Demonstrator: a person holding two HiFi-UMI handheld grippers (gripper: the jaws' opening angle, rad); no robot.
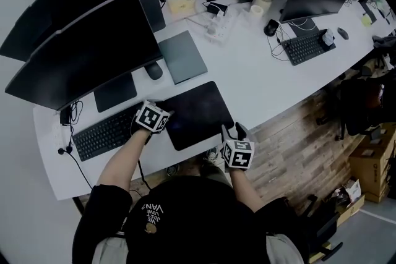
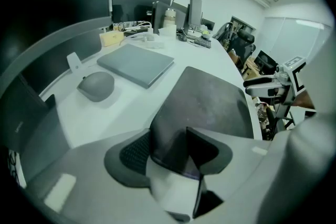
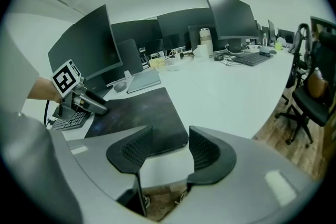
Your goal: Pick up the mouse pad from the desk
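Right, the mouse pad [image 1: 195, 113] lies near the front edge of the worktop [image 1: 266, 71], just right of the keyboard [image 1: 108, 133]. My left tongs [image 2: 168, 153] stand open with a corner of the pad's left side between them, not pinched yet. My right tongs [image 3: 169, 150] are open and empty, poised at the front edge by the pad's near right corner. I judge the trick is to get one jaw under the corner, close firmly on the thin sheet, then lift slowly without nudging the keyboard.
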